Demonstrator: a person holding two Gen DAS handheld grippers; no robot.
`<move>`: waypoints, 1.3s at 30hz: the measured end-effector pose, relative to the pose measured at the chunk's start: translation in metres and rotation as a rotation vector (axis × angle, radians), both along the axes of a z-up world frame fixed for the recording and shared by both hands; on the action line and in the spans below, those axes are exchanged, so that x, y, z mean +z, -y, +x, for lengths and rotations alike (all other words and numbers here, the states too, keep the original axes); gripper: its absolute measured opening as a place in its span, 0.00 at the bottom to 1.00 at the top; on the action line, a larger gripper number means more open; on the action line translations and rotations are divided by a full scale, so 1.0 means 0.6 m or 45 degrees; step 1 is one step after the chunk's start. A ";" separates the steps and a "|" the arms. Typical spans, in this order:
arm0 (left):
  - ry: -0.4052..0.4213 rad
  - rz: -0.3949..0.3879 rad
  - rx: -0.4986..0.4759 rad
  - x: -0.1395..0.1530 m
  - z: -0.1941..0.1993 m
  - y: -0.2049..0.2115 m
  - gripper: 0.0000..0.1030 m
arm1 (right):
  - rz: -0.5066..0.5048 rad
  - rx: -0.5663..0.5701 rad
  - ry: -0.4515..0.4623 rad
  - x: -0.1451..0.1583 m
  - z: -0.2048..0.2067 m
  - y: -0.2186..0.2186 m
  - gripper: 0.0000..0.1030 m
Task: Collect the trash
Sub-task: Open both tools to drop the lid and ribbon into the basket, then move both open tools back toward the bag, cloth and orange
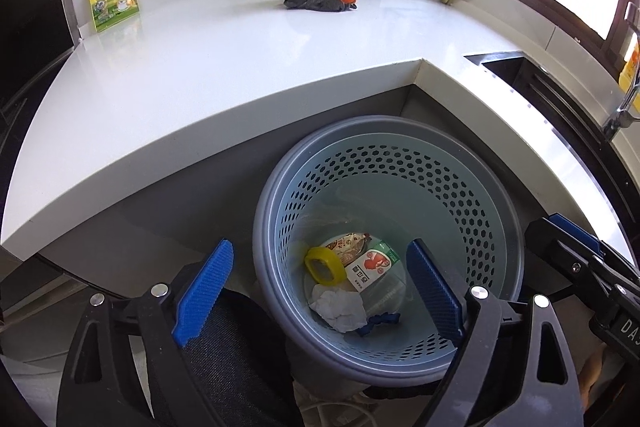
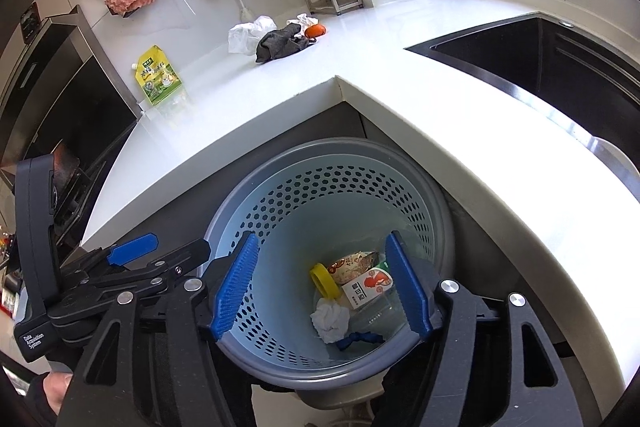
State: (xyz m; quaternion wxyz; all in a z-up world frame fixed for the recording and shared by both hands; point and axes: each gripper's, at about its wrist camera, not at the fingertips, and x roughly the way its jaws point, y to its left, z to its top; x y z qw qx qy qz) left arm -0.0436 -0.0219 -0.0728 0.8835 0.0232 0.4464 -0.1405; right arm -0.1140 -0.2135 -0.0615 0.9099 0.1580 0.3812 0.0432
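Left wrist view: left tongs (image 1: 318, 293) hang wide open over the bin (image 1: 496, 227), holding nothing. Right tongs (image 2: 322, 285) are open and empty too. Trash (image 1: 352, 263) lies inside the bin, below the table (image 1: 240, 75).

Left gripper (image 1: 320, 291) angled steeply downward, blue-padded fingers (image 1: 206, 285) spread wide, nothing between them. Right gripper (image 2: 322, 287) tilted downward alongside, fingers (image 2: 236, 287) parted a little less widely, likewise gripping nothing. Both held side by side, the left to the left of the right, each visible at the edge of the other's view. Part of a hand (image 2: 56, 393) glimpsed at the lower left of the right wrist view.
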 end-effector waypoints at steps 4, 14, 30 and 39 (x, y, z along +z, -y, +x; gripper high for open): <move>0.005 -0.018 -0.026 0.011 -0.004 0.000 0.84 | -0.026 -0.017 0.022 0.016 -0.004 0.006 0.65; 0.038 -0.079 -0.064 0.058 0.003 -0.018 0.85 | -0.043 -0.075 0.082 0.044 -0.001 0.020 0.65; 0.180 -0.016 0.008 0.104 0.091 -0.030 0.90 | -0.012 -0.035 0.128 0.073 0.091 0.031 0.68; 0.230 -0.022 0.065 0.131 0.206 -0.032 0.91 | -0.085 0.083 0.133 0.103 0.208 0.016 0.69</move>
